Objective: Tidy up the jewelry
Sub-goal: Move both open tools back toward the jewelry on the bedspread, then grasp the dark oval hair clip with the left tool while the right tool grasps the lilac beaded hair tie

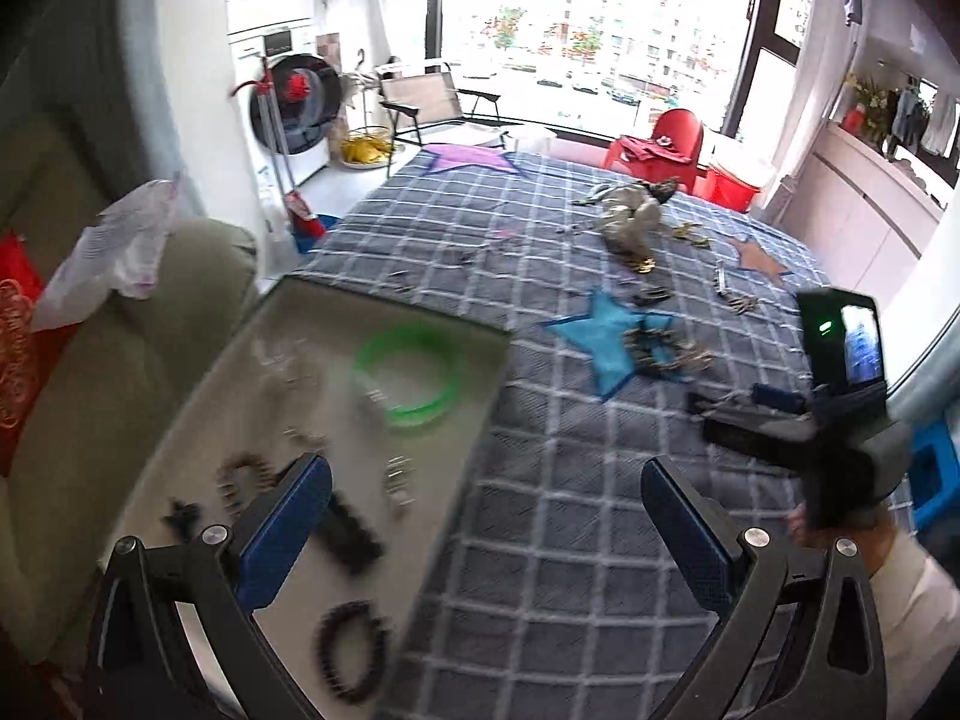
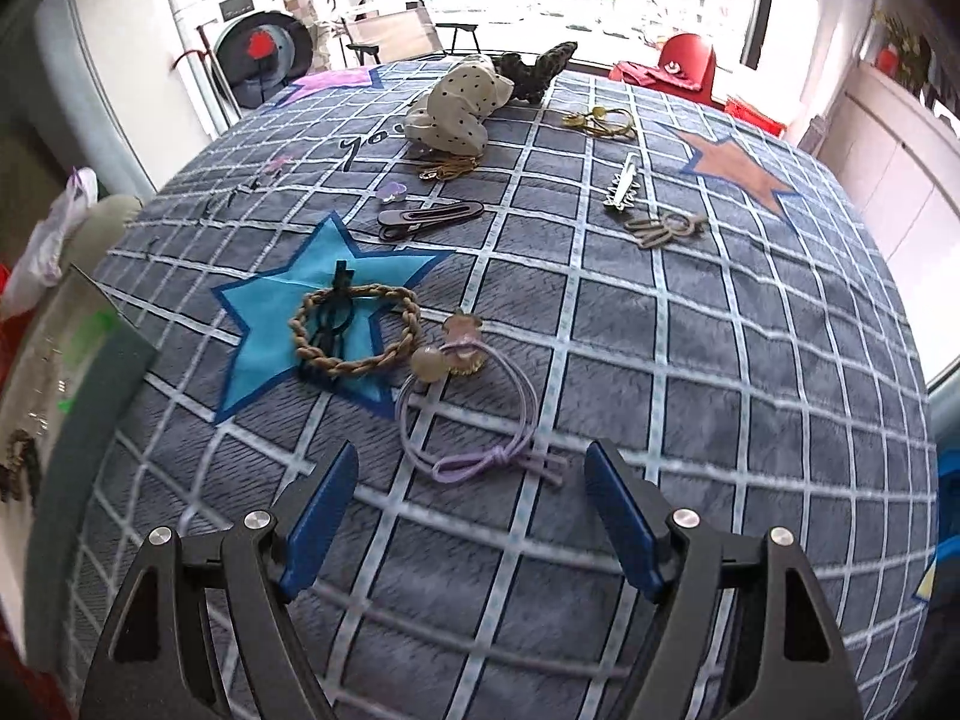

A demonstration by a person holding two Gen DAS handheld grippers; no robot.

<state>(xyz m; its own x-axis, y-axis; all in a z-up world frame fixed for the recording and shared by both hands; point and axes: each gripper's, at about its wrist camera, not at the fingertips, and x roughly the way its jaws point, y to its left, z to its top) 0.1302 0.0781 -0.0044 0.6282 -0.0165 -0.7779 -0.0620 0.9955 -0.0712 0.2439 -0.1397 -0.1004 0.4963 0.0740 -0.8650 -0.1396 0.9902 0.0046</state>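
My left gripper (image 1: pixel 486 516) hangs with its fingers spread wide and empty, lower centre of its view, over the edge of the grey tray (image 1: pixel 474 354) at left, which holds a green bangle (image 1: pixel 408 381) and dark beaded bracelets (image 1: pixel 354 648). My right gripper (image 2: pixel 471 507) is likewise spread and empty, just below the lilac hair tie (image 2: pixel 474 420) on the checked blanket (image 2: pixel 720 360); a braided tan band (image 2: pixel 354 330) lies on the blue star (image 2: pixel 270 324), centre left.

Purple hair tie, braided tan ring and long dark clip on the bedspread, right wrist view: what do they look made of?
Purple hair tie: thin elastic cord, matte, knotted, with glossy, translucent beads, likely plastic or resin.
Braided tan ring: woven cord, matte, probably fabric-covered elastic; the plaited strands show.
Long dark clip: smooth and stiff-looking, slight sheen; plastic or coated metal, can't tell which.
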